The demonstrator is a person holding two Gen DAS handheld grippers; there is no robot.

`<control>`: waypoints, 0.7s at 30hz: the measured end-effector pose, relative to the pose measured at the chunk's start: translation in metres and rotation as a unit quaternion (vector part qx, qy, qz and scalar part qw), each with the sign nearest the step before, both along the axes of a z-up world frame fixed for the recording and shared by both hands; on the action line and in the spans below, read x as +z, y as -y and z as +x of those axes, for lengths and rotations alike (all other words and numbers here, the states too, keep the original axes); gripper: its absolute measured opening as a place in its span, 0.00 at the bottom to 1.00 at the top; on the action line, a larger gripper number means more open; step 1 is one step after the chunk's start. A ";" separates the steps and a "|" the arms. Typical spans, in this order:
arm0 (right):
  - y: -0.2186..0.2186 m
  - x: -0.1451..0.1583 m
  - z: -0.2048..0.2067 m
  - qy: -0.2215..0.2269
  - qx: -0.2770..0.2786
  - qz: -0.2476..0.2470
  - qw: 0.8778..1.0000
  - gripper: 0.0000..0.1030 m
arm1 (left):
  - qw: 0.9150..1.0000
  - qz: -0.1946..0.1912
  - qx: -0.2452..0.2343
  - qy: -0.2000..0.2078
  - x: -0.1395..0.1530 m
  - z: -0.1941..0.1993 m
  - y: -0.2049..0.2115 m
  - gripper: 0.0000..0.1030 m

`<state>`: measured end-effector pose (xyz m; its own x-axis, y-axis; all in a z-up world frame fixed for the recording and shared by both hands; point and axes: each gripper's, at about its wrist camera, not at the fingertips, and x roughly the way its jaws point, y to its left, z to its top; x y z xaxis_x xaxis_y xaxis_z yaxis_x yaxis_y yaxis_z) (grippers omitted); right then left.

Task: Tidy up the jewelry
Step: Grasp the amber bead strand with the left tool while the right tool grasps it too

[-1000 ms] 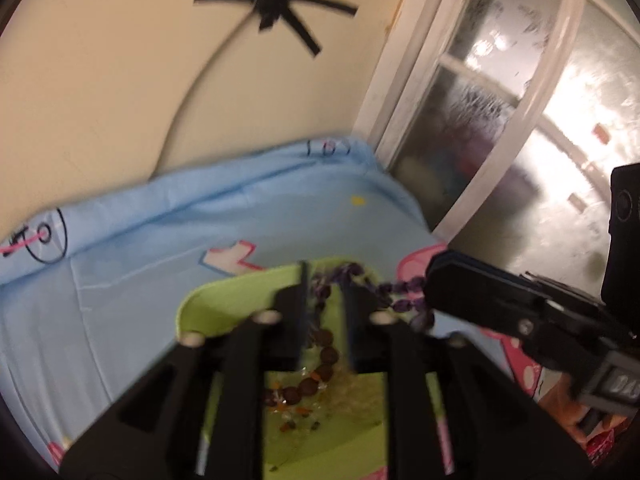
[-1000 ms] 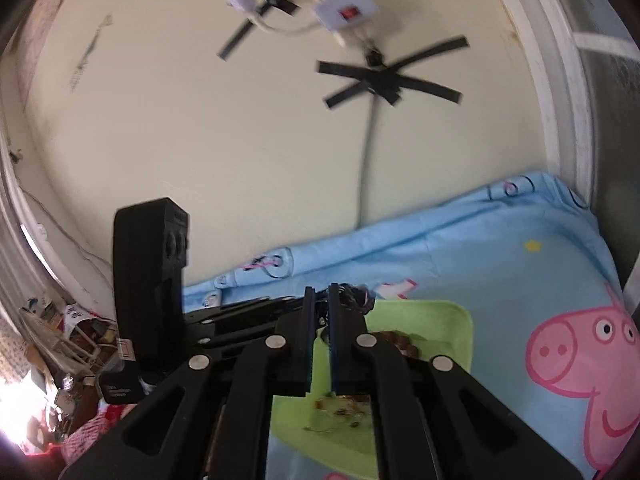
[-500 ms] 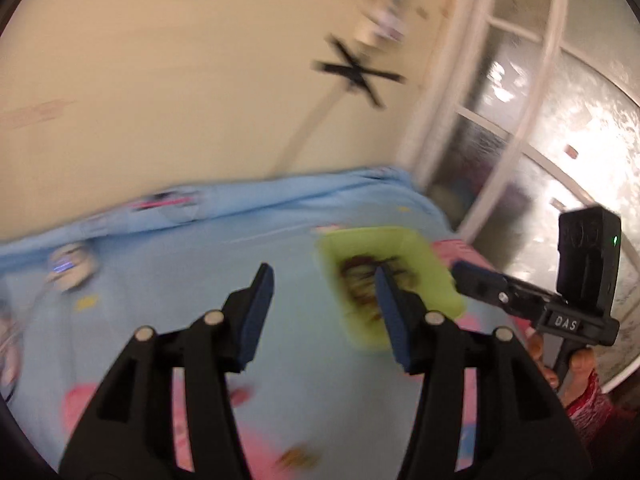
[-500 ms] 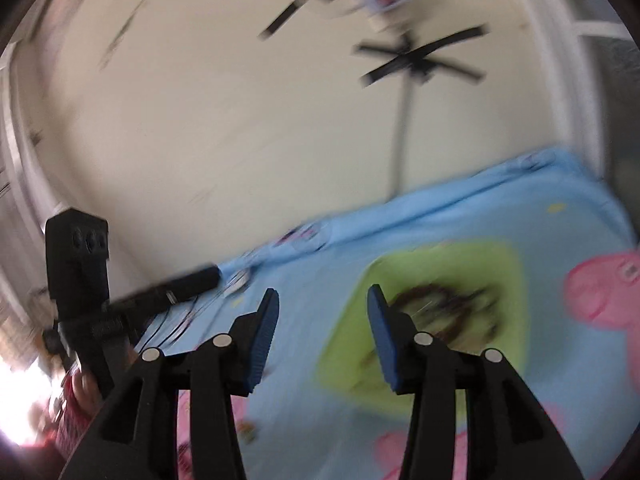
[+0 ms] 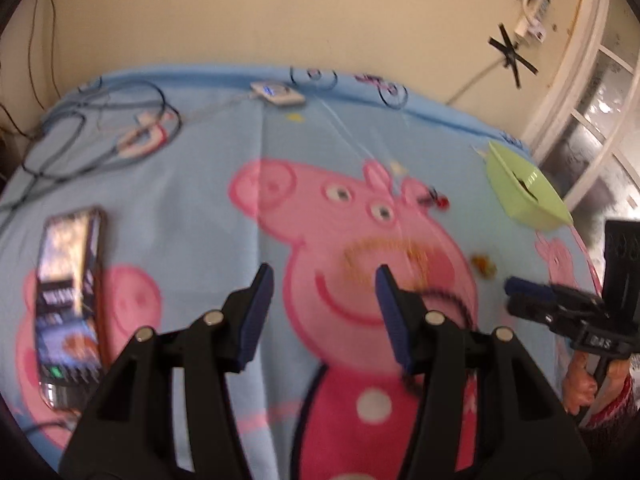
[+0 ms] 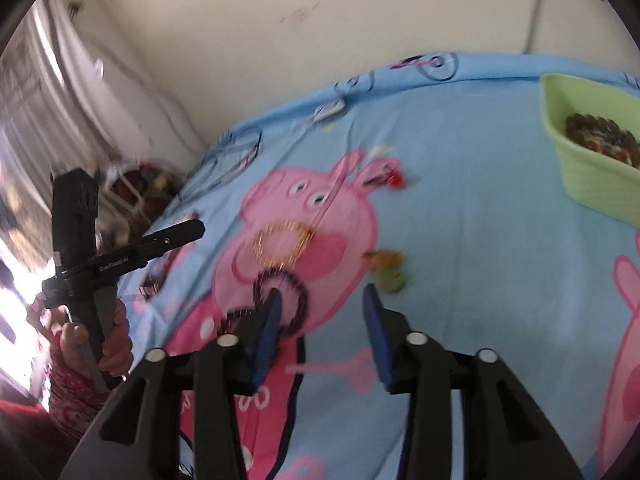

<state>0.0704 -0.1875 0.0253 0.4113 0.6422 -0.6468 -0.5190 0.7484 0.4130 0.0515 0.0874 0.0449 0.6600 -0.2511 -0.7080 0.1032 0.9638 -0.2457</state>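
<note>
Blue cartoon blanket (image 5: 200, 168) spreads beyond your fingers. Green tray (image 6: 592, 176), now far right, holds the beads you just released. Gold bracelet (image 6: 280, 246) lies ahead; left gripper (image 5: 324, 276) gapes empty, right gripper (image 6: 320, 296) is closing, empty.

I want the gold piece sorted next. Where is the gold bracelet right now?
The gold bracelet lies on the blue blanket, on the printed pig's snout, just above the dark beaded bracelet. In the right wrist view it is left of centre.
</note>
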 end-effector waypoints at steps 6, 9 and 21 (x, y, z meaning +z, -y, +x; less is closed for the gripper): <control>-0.026 -0.006 0.008 -0.003 0.009 -0.032 0.999 0.02 | 0.998 0.025 -0.064 -0.006 -0.017 -0.015 0.032 0.49; -0.038 -0.003 0.019 0.005 0.007 -0.040 0.999 0.01 | 0.998 0.030 -0.052 -0.014 -0.020 -0.006 0.031 0.49; -0.071 -0.003 0.044 0.061 -0.024 -0.119 0.991 0.00 | 0.996 0.075 -0.049 -0.027 -0.030 0.053 0.041 0.21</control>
<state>0.1145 -0.1161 0.0228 0.5219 0.4553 -0.7213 -0.5154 0.8421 0.1586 0.1048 0.0461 0.0146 0.5976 -0.2014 -0.7761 0.1894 0.9760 -0.1074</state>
